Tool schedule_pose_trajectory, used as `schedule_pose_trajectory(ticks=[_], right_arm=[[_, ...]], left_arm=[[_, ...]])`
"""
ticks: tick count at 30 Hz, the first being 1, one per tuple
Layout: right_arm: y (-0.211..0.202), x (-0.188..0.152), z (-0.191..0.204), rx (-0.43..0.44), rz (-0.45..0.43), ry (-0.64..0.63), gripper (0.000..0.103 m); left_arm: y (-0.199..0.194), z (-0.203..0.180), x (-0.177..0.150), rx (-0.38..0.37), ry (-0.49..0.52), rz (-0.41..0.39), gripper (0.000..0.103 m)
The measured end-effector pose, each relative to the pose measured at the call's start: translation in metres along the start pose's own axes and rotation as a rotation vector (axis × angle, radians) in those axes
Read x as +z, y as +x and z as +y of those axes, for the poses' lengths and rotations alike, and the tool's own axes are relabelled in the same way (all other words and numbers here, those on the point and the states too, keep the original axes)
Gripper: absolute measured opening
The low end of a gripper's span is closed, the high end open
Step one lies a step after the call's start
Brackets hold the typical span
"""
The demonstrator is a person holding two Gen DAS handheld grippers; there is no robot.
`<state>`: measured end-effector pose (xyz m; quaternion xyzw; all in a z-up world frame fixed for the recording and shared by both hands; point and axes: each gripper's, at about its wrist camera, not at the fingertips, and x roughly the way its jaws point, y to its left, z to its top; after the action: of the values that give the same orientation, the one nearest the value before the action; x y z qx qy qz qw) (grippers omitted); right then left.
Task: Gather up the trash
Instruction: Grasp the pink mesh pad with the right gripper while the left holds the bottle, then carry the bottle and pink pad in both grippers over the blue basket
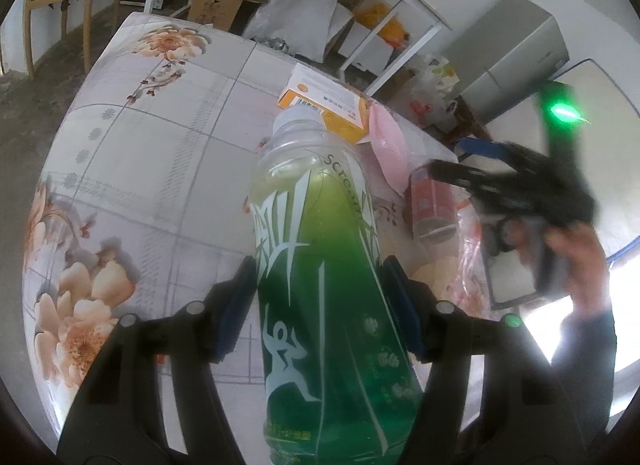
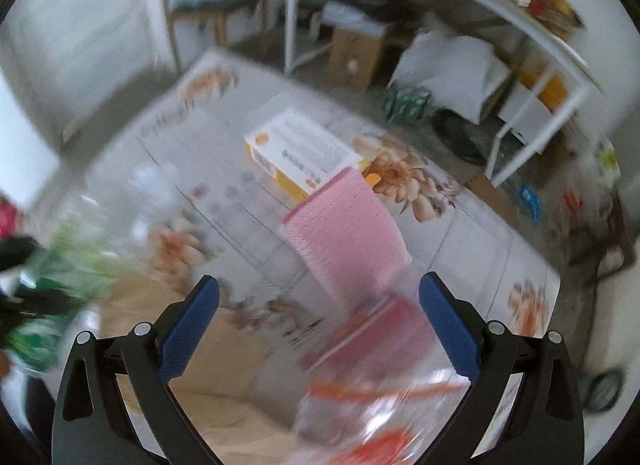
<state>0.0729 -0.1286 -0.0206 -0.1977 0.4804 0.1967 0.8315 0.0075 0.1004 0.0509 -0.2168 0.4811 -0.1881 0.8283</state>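
Gripping a green drink bottle (image 1: 320,285), the left gripper (image 1: 320,305) has both blue pads pressed on its sides; bottle base cut off at frame bottom. Bottle is held above the floral table (image 1: 140,125). Right gripper (image 2: 320,325) jaws spread wide, nothing pinched; its view is badly smeared. Red can (image 1: 432,201) partly hidden by that gripper. Orange box (image 2: 304,153) & pink cloth (image 2: 344,237) lie on the table, touching. Clear wrapper (image 2: 380,405) w/ orange print indistinct.

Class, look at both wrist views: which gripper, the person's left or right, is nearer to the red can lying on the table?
Right. The right gripper hovers open just above the red can. The left gripper is off to the side, clamped on the green bottle.
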Motion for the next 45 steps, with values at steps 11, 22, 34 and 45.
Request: schedule_pose_trajectory(ticks=[11, 22, 34, 45], right_arm=[[0.067, 0.029, -0.014, -0.026, 0.133, -0.132, 0.097], [0.088, 0.029, -0.008, -0.029, 0.23, -0.151, 0.078], [0.014, 0.033, 0.028, -0.067, 0.062, -0.172, 0.076], [-0.076, 0.034, 0.166, 0.007, -0.098, -0.349, 0.076]], left_arm=[[-0.009, 0.017, -0.002, -0.05, -0.016, -0.024, 0.061], [0.0, 0.018, -0.008, -0.07, -0.024, 0.003, 0.061], [-0.024, 0.014, -0.014, -0.06, -0.008, -0.041, 0.061], [-0.14, 0.04, -0.069, 0.012, -0.046, -0.198, 0.061]])
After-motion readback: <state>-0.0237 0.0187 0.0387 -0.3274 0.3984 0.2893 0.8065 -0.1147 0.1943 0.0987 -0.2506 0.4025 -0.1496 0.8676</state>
